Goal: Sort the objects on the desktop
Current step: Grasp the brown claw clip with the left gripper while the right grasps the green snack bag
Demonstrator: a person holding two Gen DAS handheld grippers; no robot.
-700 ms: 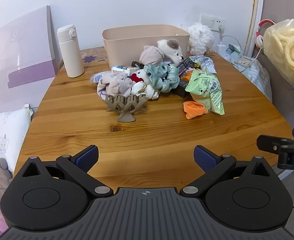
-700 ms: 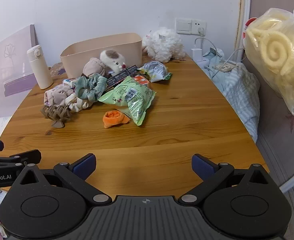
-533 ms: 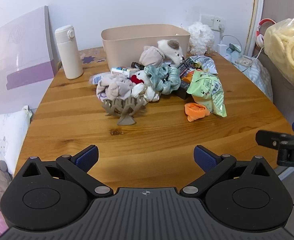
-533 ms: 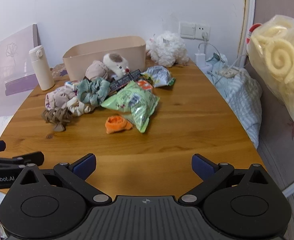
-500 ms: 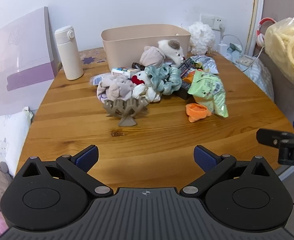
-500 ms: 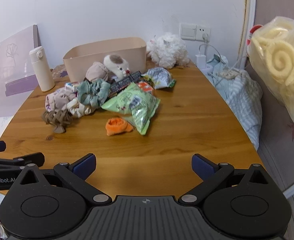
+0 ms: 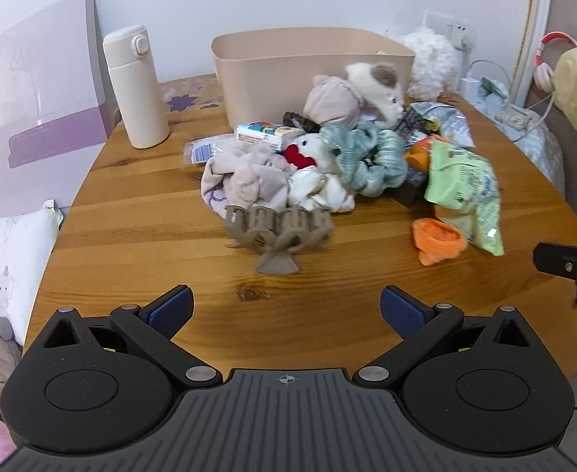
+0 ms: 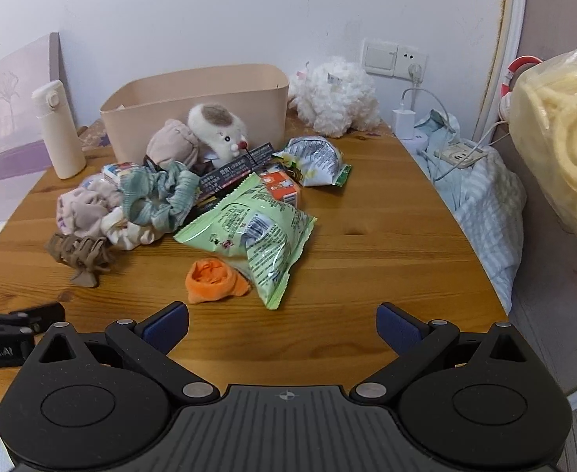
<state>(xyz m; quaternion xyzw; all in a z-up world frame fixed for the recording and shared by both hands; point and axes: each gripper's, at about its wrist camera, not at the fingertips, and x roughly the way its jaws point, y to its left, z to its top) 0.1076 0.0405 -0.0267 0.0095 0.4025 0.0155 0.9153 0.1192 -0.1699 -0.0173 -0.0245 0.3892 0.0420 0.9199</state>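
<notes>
Hair claw (image 7: pixel 278 236) nearest on the table (image 7: pixel 139 212), clutter pile behind it, bin (image 7: pixel 312 63) farthest, bottle (image 7: pixel 135 86) left.

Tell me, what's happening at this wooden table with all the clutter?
A person holds two black two-finger grippers over a round wooden table, about to sort a heap of small things. Both the left gripper and the right gripper are open and empty. The brown plastic hair claw, orange rolled sock, light green snack bag and green fabric scrunchie all lie untouched in front of the beige plastic bin. No sorting has visibly begun.
</notes>
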